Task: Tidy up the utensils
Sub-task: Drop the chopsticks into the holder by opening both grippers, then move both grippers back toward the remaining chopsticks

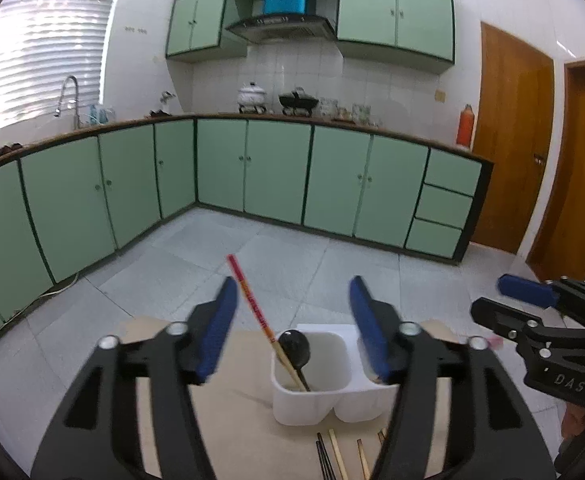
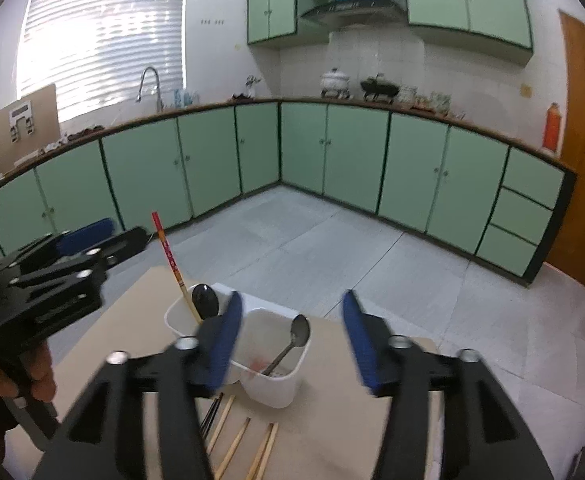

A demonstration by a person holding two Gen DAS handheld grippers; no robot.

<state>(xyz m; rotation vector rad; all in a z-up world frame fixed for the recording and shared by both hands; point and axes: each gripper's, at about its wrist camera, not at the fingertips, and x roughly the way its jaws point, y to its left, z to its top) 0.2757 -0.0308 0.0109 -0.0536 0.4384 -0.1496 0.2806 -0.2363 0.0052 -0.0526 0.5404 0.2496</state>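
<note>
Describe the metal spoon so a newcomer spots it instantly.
On the tan table stands a white two-compartment holder. The metal spoon leans alone in its right compartment, bowl up. Its neighbour, the black spoon, shares the left compartment with a red-topped chopstick.

Pale green cabinets point(image 1: 276, 168) are lining the tiled kitchen; a white lidded pot point(image 1: 252, 94) and orange flask point(image 1: 465, 126) are sitting on the brown countertop point(image 1: 372, 126).

On the worktop point(image 2: 332, 432): a two-compartment holder point(image 2: 270, 386). In its left compartment, a chopstick point(image 2: 172, 266) and a ladle point(image 2: 205, 300) (both leaning); in its right, a spoon point(image 2: 290, 342). Near side of the holder: loose chopsticks point(image 2: 232, 446) lying flat.
</note>
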